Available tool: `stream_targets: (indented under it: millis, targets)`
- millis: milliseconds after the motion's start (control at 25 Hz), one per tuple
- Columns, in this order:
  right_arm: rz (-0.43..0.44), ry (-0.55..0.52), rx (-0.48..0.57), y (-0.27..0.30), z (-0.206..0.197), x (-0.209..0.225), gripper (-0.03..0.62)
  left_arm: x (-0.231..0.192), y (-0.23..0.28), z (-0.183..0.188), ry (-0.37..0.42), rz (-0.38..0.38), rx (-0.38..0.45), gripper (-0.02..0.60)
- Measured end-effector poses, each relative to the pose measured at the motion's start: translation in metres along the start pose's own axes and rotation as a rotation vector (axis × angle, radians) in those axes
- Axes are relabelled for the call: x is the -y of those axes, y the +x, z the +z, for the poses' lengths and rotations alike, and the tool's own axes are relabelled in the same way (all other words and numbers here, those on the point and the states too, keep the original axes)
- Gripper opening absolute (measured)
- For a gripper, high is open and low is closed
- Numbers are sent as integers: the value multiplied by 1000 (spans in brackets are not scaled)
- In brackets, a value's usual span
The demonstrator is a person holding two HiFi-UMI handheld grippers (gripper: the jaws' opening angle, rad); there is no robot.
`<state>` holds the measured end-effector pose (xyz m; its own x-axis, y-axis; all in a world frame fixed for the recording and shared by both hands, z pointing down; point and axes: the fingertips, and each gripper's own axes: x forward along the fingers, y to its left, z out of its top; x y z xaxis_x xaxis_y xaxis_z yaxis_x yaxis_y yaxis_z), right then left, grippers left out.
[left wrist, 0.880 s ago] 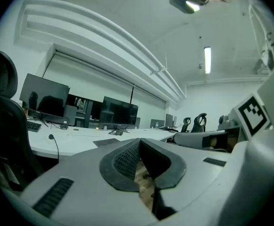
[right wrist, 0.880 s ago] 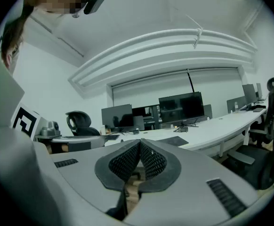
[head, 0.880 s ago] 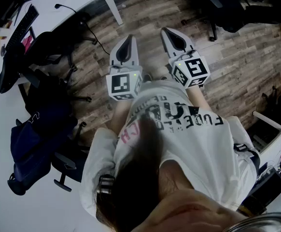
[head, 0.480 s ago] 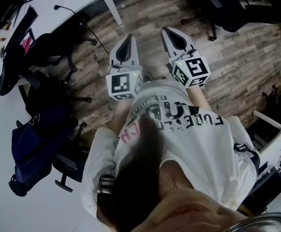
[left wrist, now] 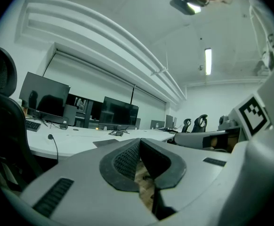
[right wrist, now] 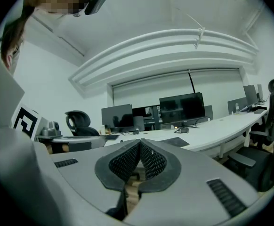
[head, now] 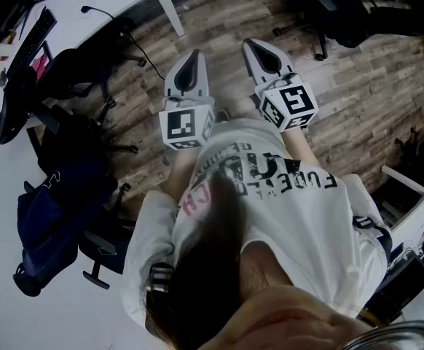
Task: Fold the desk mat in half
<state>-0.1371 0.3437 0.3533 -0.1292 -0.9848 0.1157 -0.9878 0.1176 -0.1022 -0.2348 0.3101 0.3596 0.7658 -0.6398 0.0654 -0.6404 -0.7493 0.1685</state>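
I am holding both tools out in front of my chest, over the wooden floor (head: 358,79), and neither is carrying anything. The left tool (head: 189,70) is clenched, its ribbed pads meeting at the tip with nothing between them. The right tool (head: 265,58) is clenched and empty in the same way.

I am not seeing the desk mat in the head view. In the right gripper view a dark flat sheet (right wrist: 176,141) is lying on the white worktop (right wrist: 217,134), just right of the jaw tips in the frame and below a monitor (right wrist: 181,108). I am taking that sheet for the mat, though it is too small to be certain. A similar dark sheet is showing left of the tips in the left gripper view.

So the mat is lying ahead of both tools and well apart from them, with bare floor in between. Its long side seems to be running along the worktop's edge, across my line of approach. In the head view the worktop is sitting in the upper left of the frame, so I am judging the left tool the nearer one, only slightly.
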Motion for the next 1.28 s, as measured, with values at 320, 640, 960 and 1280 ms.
stream_targets:
  millis: [320,640,960,1280]
  targets:
    - [-10,27,40,-5,6,1,0,-1,-2,1,-14,-4,1,5]
    - [-21,30,7,-1,-1,11,0,-7,6,-6,-34,12,-23,5]
    - [-23,45,-37,22,-10,46,0,-24,39,-15,-66,61,-51,5]
    - [24,36,-40,72,8,99,0,-34,101,-1,-58,126,-24,5]
